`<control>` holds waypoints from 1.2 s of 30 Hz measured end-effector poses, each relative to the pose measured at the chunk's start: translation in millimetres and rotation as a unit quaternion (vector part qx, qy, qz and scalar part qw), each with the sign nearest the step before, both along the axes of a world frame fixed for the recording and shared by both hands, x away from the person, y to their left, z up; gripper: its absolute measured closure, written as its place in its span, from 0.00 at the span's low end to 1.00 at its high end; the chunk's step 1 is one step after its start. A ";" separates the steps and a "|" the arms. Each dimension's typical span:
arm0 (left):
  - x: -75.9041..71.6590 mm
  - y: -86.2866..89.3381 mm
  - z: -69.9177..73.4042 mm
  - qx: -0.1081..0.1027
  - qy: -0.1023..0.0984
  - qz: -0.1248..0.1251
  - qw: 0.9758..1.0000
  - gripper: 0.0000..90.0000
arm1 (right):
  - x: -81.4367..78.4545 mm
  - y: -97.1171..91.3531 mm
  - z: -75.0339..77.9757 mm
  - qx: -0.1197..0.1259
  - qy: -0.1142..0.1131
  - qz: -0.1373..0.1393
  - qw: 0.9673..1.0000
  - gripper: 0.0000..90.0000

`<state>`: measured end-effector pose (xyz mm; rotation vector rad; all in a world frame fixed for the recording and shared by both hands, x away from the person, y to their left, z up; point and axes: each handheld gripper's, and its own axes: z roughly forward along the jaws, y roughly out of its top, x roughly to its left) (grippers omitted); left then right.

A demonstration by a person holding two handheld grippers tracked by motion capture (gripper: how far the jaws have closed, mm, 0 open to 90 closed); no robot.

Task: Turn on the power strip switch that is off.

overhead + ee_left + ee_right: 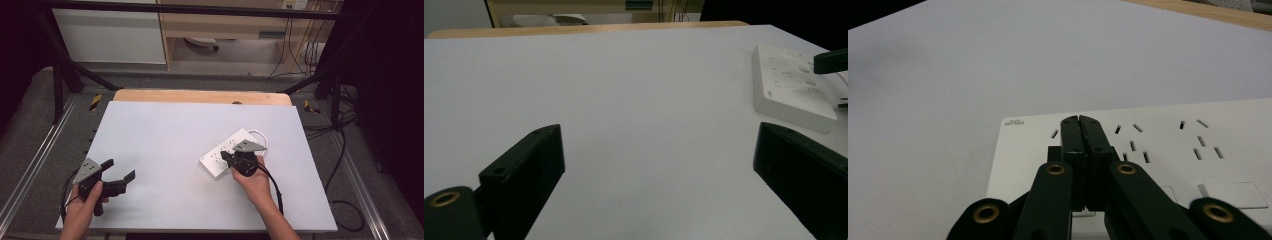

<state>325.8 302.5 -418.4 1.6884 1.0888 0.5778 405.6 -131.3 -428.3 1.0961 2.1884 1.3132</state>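
White power strip [231,151] under closed right gripper [1081,121]; left gripper [120,171] agape.

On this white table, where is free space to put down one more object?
The white tabletop is bare across its far left and middle, between the wooden back edge and the open left gripper. It is crowded at the right, where the shut right gripper sits over the white power strip.

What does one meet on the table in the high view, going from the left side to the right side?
left gripper, jaws apart over bare table → white power strip → right gripper, jaws closed together above the strip's near end → the strip's white cable loop at its far end.
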 end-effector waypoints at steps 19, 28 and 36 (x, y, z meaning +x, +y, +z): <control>-0.4 -0.2 0.4 0.004 0.000 -0.001 1.000 0.07 | -4.4 -5.1 -9.9 -0.011 0.006 -0.006 1.000 1.00; -0.1 -0.7 0.1 0.004 0.001 -0.002 1.000 0.07 | -4.3 -7.1 -13.7 -0.012 0.011 -0.010 1.000 1.00; 0.0 -1.1 -0.1 0.005 0.002 -0.003 1.000 0.07 | -4.7 -7.9 -15.0 -0.011 0.013 -0.010 1.000 1.00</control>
